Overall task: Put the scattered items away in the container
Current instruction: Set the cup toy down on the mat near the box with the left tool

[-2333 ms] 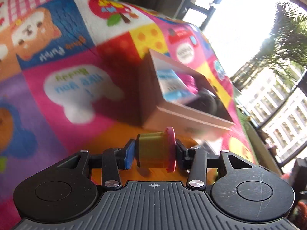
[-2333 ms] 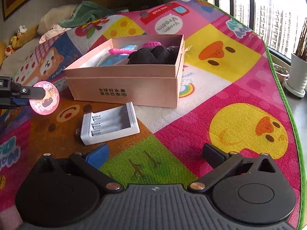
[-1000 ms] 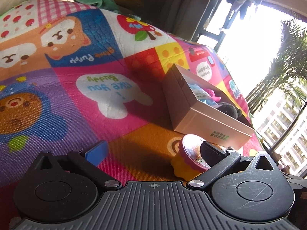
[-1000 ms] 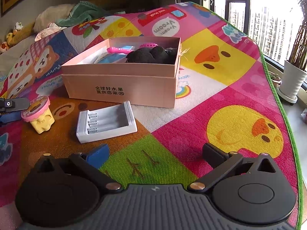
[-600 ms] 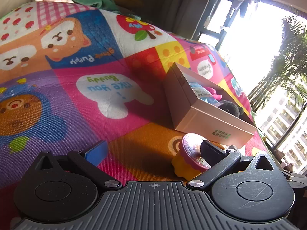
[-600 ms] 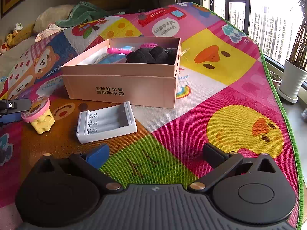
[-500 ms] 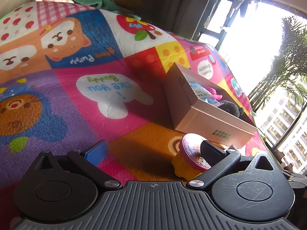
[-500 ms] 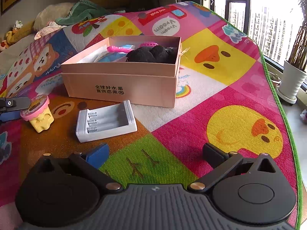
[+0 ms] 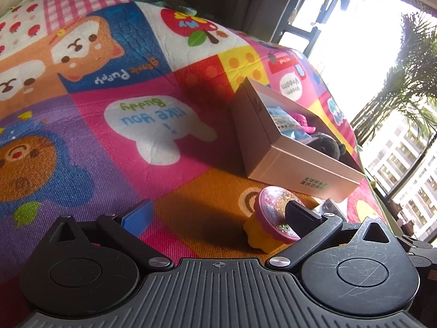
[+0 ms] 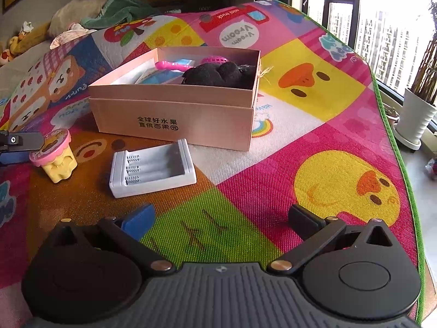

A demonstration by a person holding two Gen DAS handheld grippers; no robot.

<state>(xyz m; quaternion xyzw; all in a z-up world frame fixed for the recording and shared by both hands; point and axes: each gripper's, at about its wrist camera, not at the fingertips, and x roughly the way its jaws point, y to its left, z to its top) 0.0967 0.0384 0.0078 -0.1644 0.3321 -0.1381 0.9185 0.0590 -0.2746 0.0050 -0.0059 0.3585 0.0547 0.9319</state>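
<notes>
Right wrist: yellow, pink-lidded toy cup point(image 10: 56, 154)

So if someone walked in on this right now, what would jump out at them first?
Probably the loud cartoon play mat that covers the whole floor. Then the open cardboard box in the middle, already holding a black plush toy and a pink brush. In front of it, out on the mat, sit a white battery holder and a yellow cup with a pink lid, beside the open left gripper.
</notes>
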